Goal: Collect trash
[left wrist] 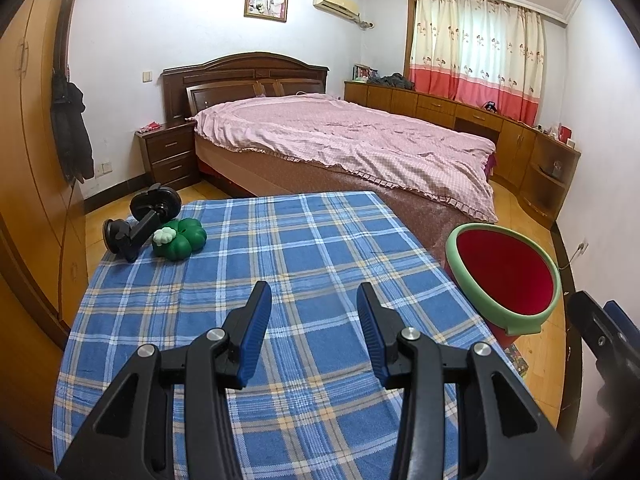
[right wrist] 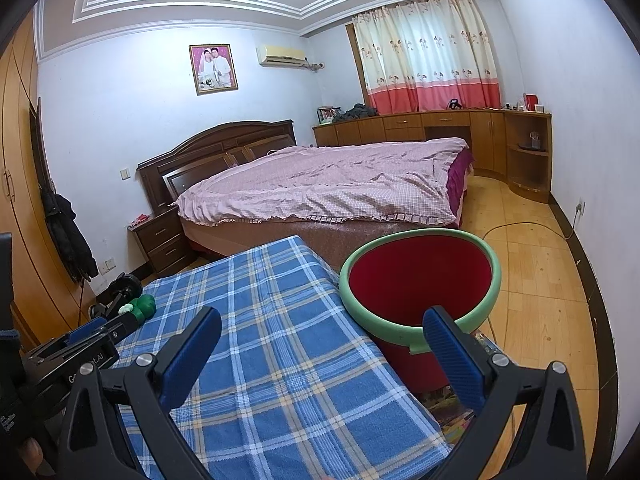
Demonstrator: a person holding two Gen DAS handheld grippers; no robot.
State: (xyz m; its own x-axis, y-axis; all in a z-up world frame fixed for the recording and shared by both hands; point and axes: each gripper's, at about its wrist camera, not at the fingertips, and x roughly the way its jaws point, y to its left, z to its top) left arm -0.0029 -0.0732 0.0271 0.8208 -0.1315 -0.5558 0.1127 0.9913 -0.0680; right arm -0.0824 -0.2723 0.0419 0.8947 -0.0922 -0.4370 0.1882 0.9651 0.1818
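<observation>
- Left wrist view: my left tongs (left wrist: 314, 322) are hovering over the plaid-covered bench (left wrist: 320, 240), jaws standing moderately apart, nothing between the blue pads (left wrist: 256, 332).
- Right wrist view: my right tongs (right wrist: 320, 356) are gaping wide, empty, pointing across the bench's right edge toward the bin.
- I'm reading two pieces as the trash, both at the bench's far left corner: a green clover-shaped piece (left wrist: 181, 237) with a small white flower bit on top, and a black jointed mount with round ends (left wrist: 138, 224), the two touching or just beside each other.
- Red bin with a green rim (right wrist: 420, 276) is sitting on the floor just beside the bench's right edge, mouth open and empty as far as I'm seeing.
- Handling guess: the clover is looking like light moulded plastic or rubber, rounded and possibly slippery; I'm judging a pinch across two opposite lobes safest.
- Black mount is looking stiff and heavier, with joints that may flop; I'm judging the straight middle bar the best hold, not the round cups.
- Task is looking barely begun: both pieces are lying well apart from the bin.
- Risk: the plaid cloth may be bunching up if the pads are dragging on it.
</observation>
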